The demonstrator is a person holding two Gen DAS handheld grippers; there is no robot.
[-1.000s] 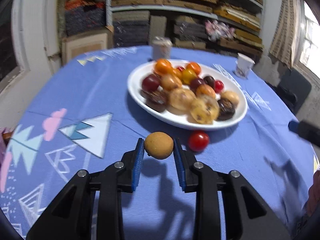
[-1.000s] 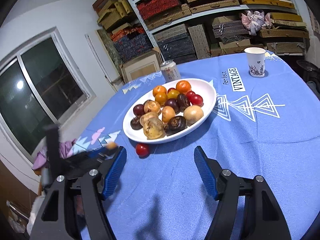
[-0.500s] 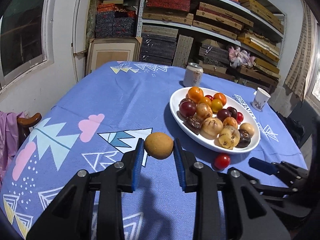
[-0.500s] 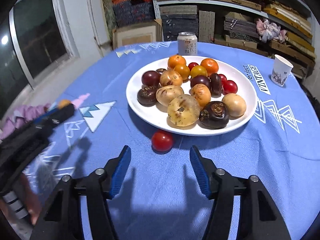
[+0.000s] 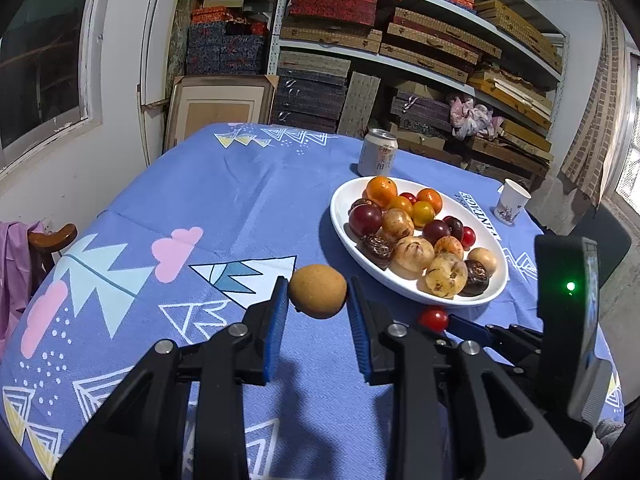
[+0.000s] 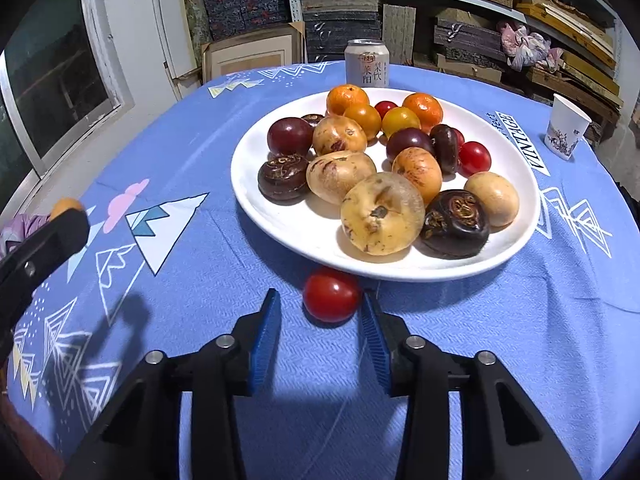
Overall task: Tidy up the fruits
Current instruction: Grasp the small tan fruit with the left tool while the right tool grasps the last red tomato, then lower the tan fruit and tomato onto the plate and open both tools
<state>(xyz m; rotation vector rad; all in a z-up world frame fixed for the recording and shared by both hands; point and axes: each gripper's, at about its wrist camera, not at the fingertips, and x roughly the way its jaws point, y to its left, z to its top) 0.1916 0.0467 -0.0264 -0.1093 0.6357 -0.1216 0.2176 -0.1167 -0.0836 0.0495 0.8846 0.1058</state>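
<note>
My left gripper [image 5: 318,300] is shut on a round tan fruit [image 5: 318,295] and holds it above the blue tablecloth, left of the white oval plate [image 5: 348,236] piled with several fruits. My right gripper [image 6: 320,312] is open, low on the cloth, its fingers either side of a red cherry tomato [image 6: 332,295] that lies just in front of the plate's rim [image 6: 256,208]. The tomato touches the right finger's tip; the left finger stands apart. The tomato also shows in the left wrist view [image 5: 433,319]. The left gripper with its fruit shows at the left of the right wrist view [image 6: 66,208].
A drink can [image 6: 367,63] stands behind the plate. A paper cup [image 6: 566,127] stands at the far right of the table. A wooden chair with pink cloth [image 5: 24,256] is at the table's left edge. Shelves of boxes line the back wall.
My right gripper has moved forward and down and narrowed around the cherry tomato. My left gripper has pulled back and left, still holding the tan fruit.
</note>
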